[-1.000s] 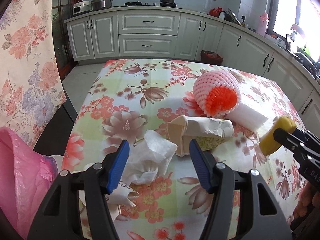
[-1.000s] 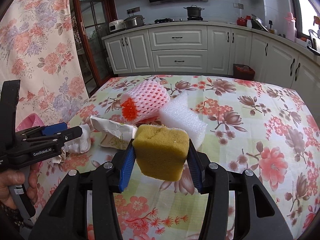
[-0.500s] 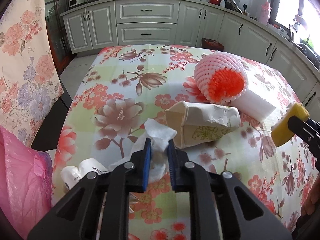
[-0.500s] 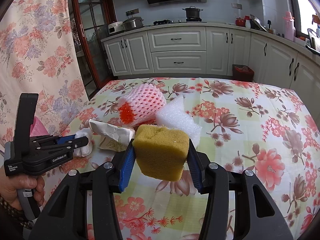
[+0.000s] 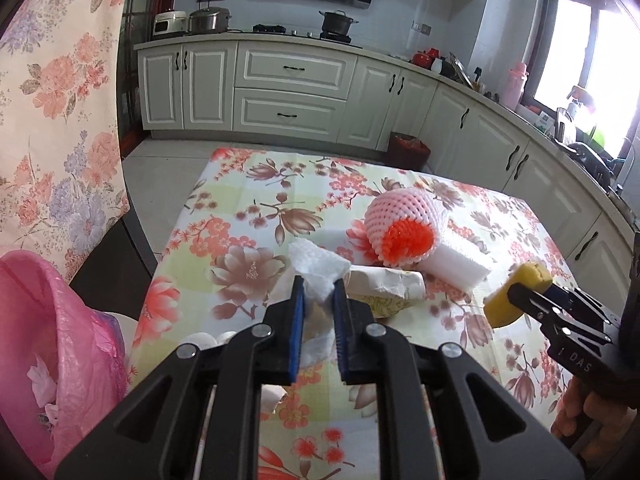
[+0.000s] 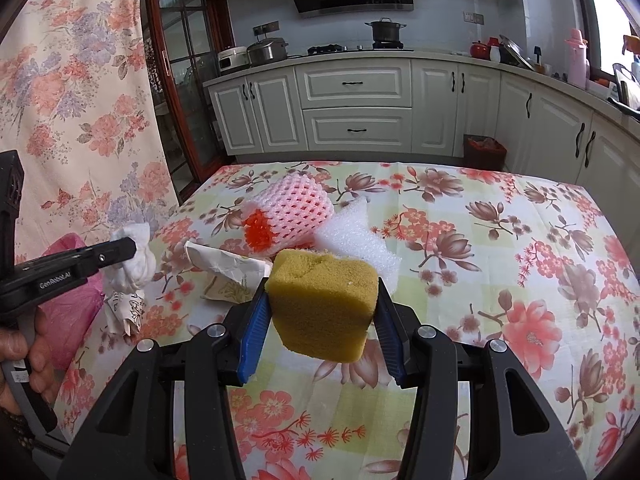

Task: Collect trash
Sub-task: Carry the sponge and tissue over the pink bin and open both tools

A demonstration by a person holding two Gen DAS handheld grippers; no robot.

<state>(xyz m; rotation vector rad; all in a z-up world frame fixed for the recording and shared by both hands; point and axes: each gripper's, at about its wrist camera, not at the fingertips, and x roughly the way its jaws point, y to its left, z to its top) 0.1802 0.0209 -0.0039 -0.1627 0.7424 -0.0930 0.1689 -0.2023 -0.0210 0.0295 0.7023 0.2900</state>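
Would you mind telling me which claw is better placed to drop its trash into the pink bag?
Left. The left claw holds the tissue beside the bag; the right claw is farther.

Right gripper (image 6: 320, 312): blue-padded jaws clamped on a yellow-brown block of sponge (image 6: 323, 304), held clear above the floral-print tablecloth (image 6: 500, 264); left gripper (image 6: 128, 249), at the left edge, pinches a crumpled white tissue (image 6: 134, 266) off the cloth, with a bare hand (image 6: 28, 356) on its handle. On the cloth beyond the sponge: a pink foam fruit net with an orange inner net (image 6: 290, 212), lying on its side; a white foam sheet (image 6: 356, 240) just beside it; a crumpled cream paper wrapper (image 6: 226, 266) in front. A pink plastic bag (image 6: 70, 308) sits behind the left gripper, past the table edge.
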